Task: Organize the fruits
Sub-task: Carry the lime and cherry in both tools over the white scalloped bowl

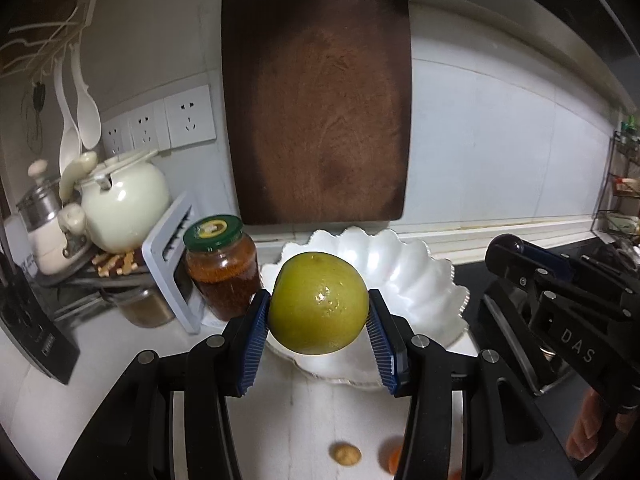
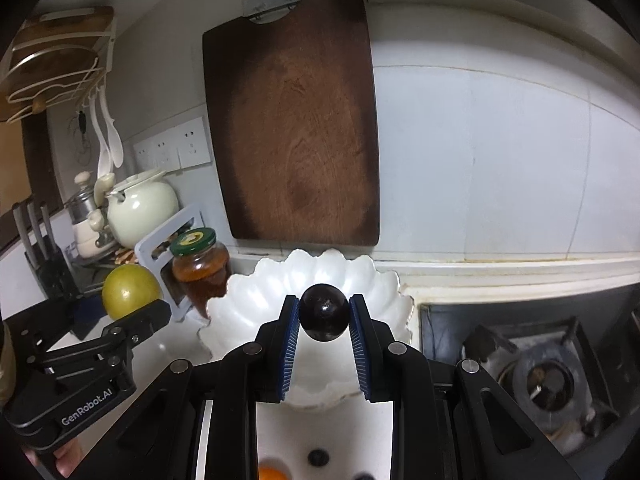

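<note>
- Left tongs are gripping a green citrus above the white bowl.
- Right tongs, nearly closed, are pinching a dark plum (smooth, round) that risks slipping and rolling across the bench.

The right gripper pinches a dark round plum between its blue pads, above the near part of a white scalloped bowl. At left, the left gripper holds a green citrus fruit. A brown cutting board leans against the far wall, a jar left of the bowl, a gas burner at right.
</note>
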A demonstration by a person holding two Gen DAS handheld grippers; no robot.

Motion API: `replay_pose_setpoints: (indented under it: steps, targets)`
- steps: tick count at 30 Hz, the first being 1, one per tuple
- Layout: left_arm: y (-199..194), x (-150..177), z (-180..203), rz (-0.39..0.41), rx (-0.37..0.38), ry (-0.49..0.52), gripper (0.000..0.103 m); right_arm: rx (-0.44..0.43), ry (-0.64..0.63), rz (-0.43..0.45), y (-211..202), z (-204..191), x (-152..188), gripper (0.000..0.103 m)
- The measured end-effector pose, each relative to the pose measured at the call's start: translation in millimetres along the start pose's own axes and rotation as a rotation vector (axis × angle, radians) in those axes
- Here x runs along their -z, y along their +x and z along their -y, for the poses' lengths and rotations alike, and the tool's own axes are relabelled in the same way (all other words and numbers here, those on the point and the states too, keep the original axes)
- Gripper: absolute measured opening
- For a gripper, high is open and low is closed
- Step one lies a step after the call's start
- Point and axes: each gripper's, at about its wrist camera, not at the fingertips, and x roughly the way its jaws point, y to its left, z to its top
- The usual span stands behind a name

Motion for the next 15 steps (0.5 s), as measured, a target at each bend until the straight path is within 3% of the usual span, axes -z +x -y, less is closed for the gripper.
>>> replay_pose_setpoints:
  steps: [15]
  targets:
    - [79.4,-31.5,-2.3,-0.133,-0.033,-0.001,0.047,-0.001,-0.025,-0.129,83.6,18.1,-21.4,0.027]
